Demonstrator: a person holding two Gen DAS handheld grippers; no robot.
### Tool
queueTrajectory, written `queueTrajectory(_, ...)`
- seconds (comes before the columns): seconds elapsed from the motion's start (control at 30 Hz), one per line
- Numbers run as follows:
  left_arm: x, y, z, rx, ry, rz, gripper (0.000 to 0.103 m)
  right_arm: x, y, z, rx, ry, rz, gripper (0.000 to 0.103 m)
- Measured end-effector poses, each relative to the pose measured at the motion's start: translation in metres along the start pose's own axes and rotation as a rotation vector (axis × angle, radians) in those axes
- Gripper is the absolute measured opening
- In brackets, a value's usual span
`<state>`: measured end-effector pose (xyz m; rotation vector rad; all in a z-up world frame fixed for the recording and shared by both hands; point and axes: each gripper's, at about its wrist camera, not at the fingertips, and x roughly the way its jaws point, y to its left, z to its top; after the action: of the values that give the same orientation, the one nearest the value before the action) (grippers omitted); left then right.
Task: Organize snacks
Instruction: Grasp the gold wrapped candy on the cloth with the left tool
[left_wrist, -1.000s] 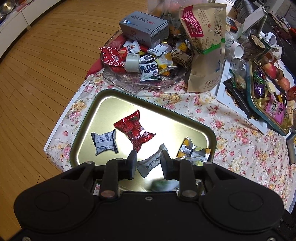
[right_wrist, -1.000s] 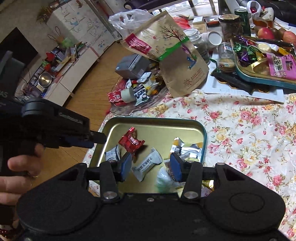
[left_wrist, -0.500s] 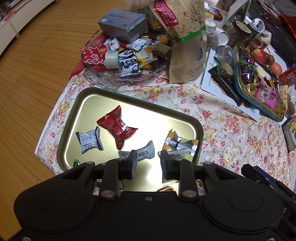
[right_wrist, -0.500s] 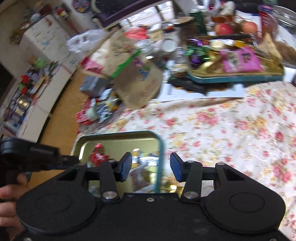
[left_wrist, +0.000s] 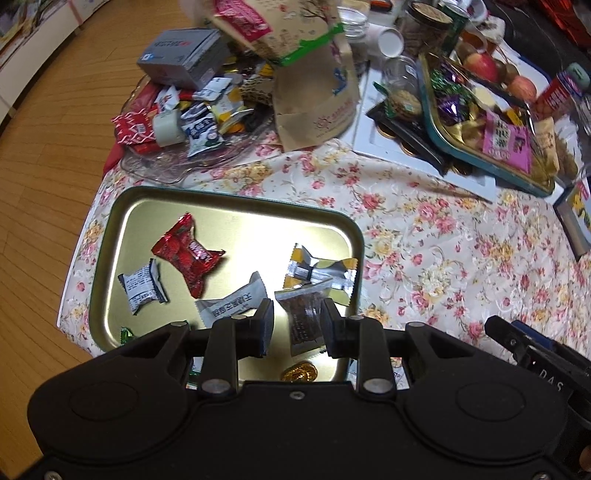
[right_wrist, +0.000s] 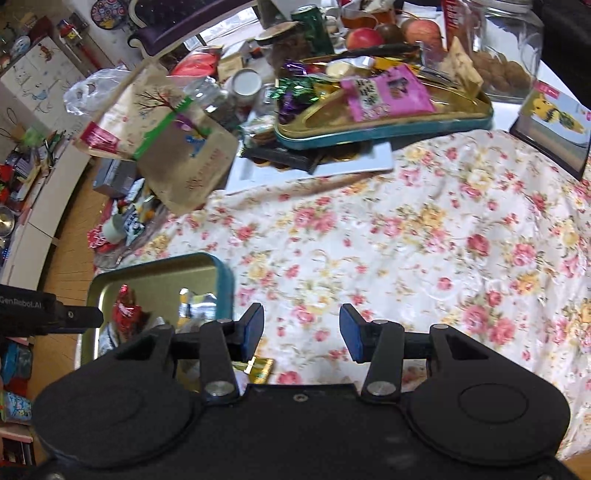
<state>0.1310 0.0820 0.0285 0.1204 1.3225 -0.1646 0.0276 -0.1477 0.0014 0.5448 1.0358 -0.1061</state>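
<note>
The left gripper (left_wrist: 296, 324) is hovering over the gold tin tray (left_wrist: 236, 199) with its fingers parted around a brown-wrapped snack (left_wrist: 306, 314) — not pressing it, as far as I can judge. A careless close risks catching the white wrapper (left_wrist: 232, 302) just beside it too. The right gripper (right_wrist: 301, 328) is hanging open and empty over the floral worktop (right_wrist: 406, 240) — plenty of bare cloth there. The tray is sitting near the worktop's corner, so a nudge could be sliding it floorward.
</note>
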Motion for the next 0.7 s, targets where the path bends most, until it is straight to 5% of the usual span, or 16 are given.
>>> queueTrajectory(0.33,0.013,-0.054,-0.011,0.149,0.031,0.006,0.038,-0.006,-0.026,-0.002,0.034,-0.004,-0.039,0.049)
queueTrajectory(0.7,0.043,-0.09,-0.025,0.186,0.108,-0.107,0.038,-0.031,-0.048,0.002,0.093,-0.052,-0.047,0.049)
